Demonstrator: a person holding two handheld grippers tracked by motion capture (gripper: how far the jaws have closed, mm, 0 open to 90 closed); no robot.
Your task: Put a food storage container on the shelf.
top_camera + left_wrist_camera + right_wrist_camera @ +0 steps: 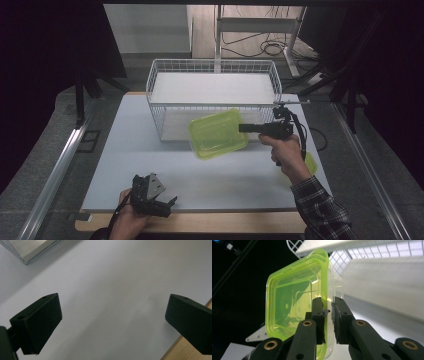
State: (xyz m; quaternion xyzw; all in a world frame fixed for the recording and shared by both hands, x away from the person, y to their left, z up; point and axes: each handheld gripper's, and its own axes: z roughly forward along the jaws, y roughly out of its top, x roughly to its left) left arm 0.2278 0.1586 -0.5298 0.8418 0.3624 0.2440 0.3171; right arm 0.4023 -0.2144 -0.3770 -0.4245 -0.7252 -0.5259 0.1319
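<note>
A: Where is the tub [218,134] held?

B: It is pinched at its rim by the right gripper [245,128] and carried tilted in the air, above the far half of the tabletop [125,165], just in front of the basket [155,85]. In the right gripper view the jaws are nearly closed on the thin side wall of the tub [294,305], one inside, one outside

A: How is it expected to handle?

B: It is judged light and fairly stiff, though the thin clear plastic is likely to flex and may slip when gripped by one wall alone. A hold at the rim, near a corner where the wall is stiffest, is preferred

A: And the left gripper [170,204]?

B: It is rested at the near edge, its jaws spread wide with nothing between them. A second yellow-green piece [311,162] is seen by the right edge, behind the right hand [282,150]
</note>
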